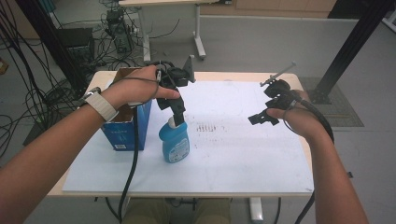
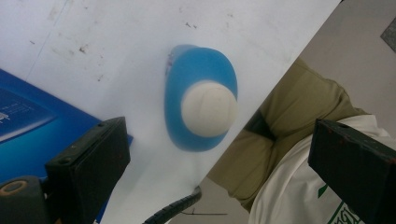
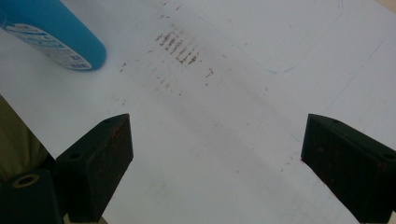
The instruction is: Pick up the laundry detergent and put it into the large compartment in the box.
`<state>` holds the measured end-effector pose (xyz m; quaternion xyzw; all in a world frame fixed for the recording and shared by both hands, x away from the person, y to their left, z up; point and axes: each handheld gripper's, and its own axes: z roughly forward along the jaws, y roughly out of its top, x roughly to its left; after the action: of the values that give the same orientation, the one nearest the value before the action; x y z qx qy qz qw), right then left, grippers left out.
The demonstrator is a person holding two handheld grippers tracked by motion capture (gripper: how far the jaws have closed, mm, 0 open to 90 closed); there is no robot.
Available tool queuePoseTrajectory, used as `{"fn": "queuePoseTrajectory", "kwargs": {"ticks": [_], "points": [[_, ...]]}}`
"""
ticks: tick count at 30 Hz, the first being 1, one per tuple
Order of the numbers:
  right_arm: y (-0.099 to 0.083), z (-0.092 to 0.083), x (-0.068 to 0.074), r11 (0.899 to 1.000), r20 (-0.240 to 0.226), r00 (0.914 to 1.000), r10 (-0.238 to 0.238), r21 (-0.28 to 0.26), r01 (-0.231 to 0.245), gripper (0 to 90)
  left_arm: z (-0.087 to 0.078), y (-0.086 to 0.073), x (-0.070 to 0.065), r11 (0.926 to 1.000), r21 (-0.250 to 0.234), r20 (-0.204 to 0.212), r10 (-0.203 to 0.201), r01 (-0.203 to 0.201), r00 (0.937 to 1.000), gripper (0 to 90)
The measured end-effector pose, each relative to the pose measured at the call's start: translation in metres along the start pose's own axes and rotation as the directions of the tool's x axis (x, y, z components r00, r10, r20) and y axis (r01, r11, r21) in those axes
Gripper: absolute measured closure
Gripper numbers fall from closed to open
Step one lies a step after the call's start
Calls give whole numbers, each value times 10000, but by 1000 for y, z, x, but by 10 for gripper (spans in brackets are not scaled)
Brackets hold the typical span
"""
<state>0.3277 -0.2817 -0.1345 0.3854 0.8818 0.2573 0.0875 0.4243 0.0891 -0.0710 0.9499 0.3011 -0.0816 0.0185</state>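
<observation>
Currently: left arm works over the bottle; no grasp made yet, judging from the pictures.

Bottle: blue plastic bottle with a round white cap (image 1: pixel 174 141) stands upright on the white sheet that covers the table (image 1: pixel 243 154), just beside the open blue cardboard box (image 1: pixel 126 128), on the box's right in the high view. No contact with the box that I can confirm.

Left tongs: left tongs (image 1: pixel 176 108) hang directly above the cap, pointing down. In the left gripper view the two black jaws stand wide apart, with the cap (image 2: pixel 208 108) between them and lower down. Nothing is clamped.

Right tongs: right tongs (image 1: pixel 261 118) hover over bare sheet, well apart from the bottle. The right gripper view shows jaws spread wide, holding nothing, with the bottle's blue body (image 3: pixel 51 32) at the upper left corner.

Box: top flaps open; the inside is not readable from here.

Sheet: rows of small brown marks (image 1: pixel 209 127) near its middle, between bottle and right tongs.

Done so far (judgement): approach and alignment over the cap look complete; bottle is centred fairly well in the jaw gap.

Left to do (judgement): lower the left tongs around cap or neck, close, lift. The destination is likely the box, given how close it stands, but that is a guess.

Risk (judgement): the rounded cap is smooth; a grip set too high may slip off.
</observation>
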Motion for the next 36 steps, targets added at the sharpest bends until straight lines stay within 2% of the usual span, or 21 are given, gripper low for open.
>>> {"fn": "queuePoseTrajectory", "kwargs": {"ticks": [36], "points": [[1,1,-1,10000,-16,10000,-19,33,19,89,1,-1,3,10000,-63,54,-65,65,10000,60]]}}
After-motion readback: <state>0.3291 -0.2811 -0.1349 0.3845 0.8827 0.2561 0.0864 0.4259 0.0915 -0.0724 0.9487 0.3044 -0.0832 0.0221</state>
